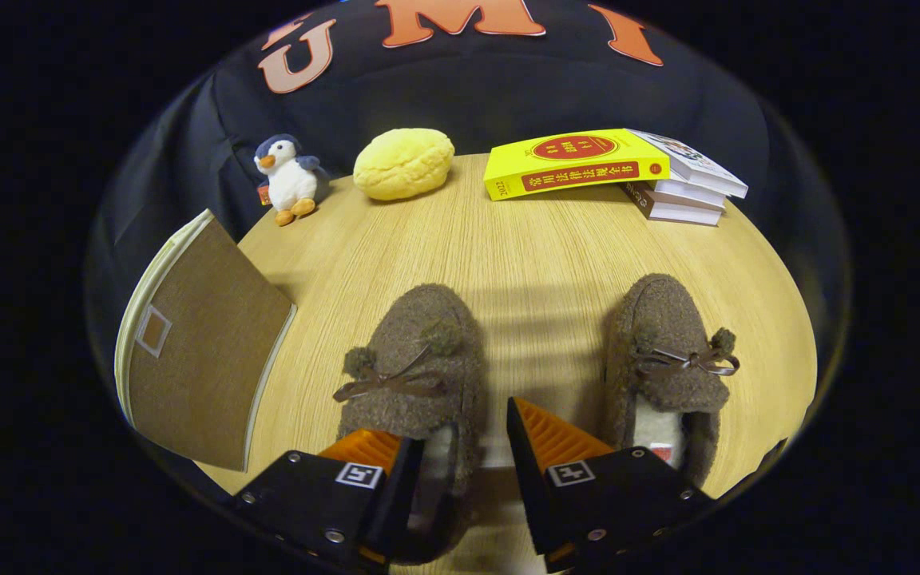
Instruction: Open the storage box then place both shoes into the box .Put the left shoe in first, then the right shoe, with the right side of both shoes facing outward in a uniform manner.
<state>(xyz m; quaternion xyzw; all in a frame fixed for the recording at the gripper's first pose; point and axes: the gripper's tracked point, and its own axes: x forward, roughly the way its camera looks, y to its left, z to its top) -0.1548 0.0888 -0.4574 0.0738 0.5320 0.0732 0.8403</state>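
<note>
Two brown fleece shoes are sitting side by side on the table (540, 239), toes pointing away from the gripper (460, 471). Jaws are standing apart, gripping nothing; the left shoe (412, 359) is lying partly between the orange fingers (556, 435), its heel end reaching back toward them, one finger over its opening. Right shoe (668, 351) is resting just beyond the other finger, well apart from its mate.

Storage box (196, 351) is standing off to the left of the shoes, its brown fabric flap appearing swung out; whether it is fully open, cannot tell. Nothing seems to be in it yet. Judging by this, opening may be done, both placements are remaining, and the left shoe looks like the step in hand.

Table is pale wood grain, lit from above. Along its far edge are waiting a plush penguin (288, 176), a yellow bun-shaped toy (404, 162) and a stack of books (612, 172), with dark cloth hanging behind.
</note>
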